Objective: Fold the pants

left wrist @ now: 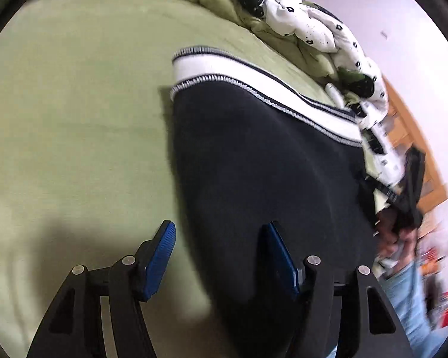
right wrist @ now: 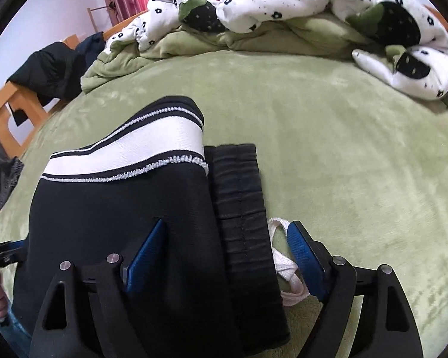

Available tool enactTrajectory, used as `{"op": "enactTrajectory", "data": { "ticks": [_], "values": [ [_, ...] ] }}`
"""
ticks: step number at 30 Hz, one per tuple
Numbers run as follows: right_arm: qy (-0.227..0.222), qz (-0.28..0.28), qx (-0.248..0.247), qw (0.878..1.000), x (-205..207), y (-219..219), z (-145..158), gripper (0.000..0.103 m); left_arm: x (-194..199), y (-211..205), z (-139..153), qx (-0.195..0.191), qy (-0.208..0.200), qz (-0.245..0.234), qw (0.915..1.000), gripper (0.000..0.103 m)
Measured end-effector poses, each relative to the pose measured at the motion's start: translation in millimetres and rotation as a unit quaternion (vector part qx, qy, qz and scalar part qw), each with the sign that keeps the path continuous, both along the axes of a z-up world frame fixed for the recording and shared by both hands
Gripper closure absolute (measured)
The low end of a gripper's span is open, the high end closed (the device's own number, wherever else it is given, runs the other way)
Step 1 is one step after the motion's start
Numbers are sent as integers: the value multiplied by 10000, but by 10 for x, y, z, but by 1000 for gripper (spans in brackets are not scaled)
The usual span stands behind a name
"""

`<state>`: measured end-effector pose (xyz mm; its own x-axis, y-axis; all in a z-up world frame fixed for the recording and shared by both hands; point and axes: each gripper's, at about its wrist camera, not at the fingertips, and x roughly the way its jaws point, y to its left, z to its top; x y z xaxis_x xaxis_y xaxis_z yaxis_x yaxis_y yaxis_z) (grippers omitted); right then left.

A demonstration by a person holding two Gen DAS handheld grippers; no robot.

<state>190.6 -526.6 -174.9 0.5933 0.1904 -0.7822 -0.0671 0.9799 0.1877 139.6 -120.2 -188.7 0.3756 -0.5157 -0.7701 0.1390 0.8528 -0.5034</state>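
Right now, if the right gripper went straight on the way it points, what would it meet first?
Most likely the black elastic waistband of the folded pants, which lies between the open right gripper. The white drawstring sits just beside it. Depth is hard to judge.

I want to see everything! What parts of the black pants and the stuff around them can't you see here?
- Black pants with white striped cuff: the near end runs off the bottom edge in both wrist views, behind the gripper frames.
- White drawstring: partly hidden by the right gripper's blue pad.
- Person's hand: blurred in the left wrist view.
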Motion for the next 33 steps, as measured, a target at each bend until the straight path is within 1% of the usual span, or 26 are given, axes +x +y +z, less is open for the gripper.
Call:
{"op": "enactTrajectory", "data": {
  "ticks": [2, 3, 4, 5, 7, 9, 10, 11, 12, 13, 14, 15, 16, 17, 19, 20, 22, 24, 28, 31, 33],
  "values": [
    [-47, 94, -113, 9999, -4, 35, -27, 22, 88, -5, -84, -293, 55, -78, 9995, 42],
    [-93, 146, -148, 9997, -13, 47, -20, 32, 100, 6, -98, -392, 54, -102, 9992, 44],
    [-74, 255, -19, 9996, -21, 52, -9, 39, 126, 6, -114, -551, 101, -134, 9983, 47],
    [-12, 313, 112, 9994, -14, 48, -10, 39, 156, 8, -133, -671, 154, -129, 9975, 49],
    [194, 436, 268, 9985, 16, 15, -13, 39, 229, -1, -167, -913, 300, -37, 9954, 58],
    [382, 554, 494, 9965, 63, -36, -44, 40, 293, -46, -147, -1023, 376, 54, 9940, 72],
    [538, 533, 742, 9944, 103, -87, -67, 43, 298, -70, -95, -985, 303, 109, 9946, 76],
    [664, 483, 1039, 9912, 131, -143, -79, 45, 278, -78, -39, -904, 183, 129, 9957, 83],
    [673, 449, 1149, 9901, 122, -163, -70, 50, 256, -84, 36, -794, 12, 123, 9968, 91],
    [622, 416, 1151, 9905, 95, -158, -43, 56, 229, -77, 123, -758, -152, 69, 9970, 92],
    [515, 377, 1034, 9926, 41, -123, 15, 61, 208, -48, 193, -812, -239, 35, 9964, 93],
    [326, 350, 877, 9950, -50, -53, 125, 71, 203, -1, 231, -894, -263, 12, 9956, 93],
    [222, 342, 878, 9953, -96, -17, 194, 75, 202, 56, 265, -989, -277, -7, 9947, 93],
    [62, 289, 932, 9952, -177, 54, 315, 76, 215, 122, 286, -1064, -252, -6, 9940, 94],
    [-170, 80, 779, 9968, -274, 195, 470, 81, 235, 340, 321, -1331, -188, 93, 9909, 94],
    [-294, 51, 679, 9972, -335, 339, 560, 82, 240, 457, 342, -1450, -165, 133, 9892, 94],
    [-416, 72, 630, 9971, -390, 552, 676, 83, 219, 717, 411, -1546, -224, 264, 9874, 94],
    [-550, 190, 715, 9957, -451, 814, 797, 84, 170, 994, 516, -1450, -358, 361, 9881, 94],
    [-621, 525, 1168, 9898, -466, 1368, 887, 84, 24, 1640, 745, -1024, -564, 586, 9914, 94],
    [-635, 879, 1386, 9844, -420, 1832, 792, 84, -63, 2051, 799, -624, -642, 730, 9933, 94],
    [-581, 1063, 1595, 9797, -336, 2083, 668, 84, -68, 2219, 705, -385, -492, 823, 9946, 93]
  ]
}}
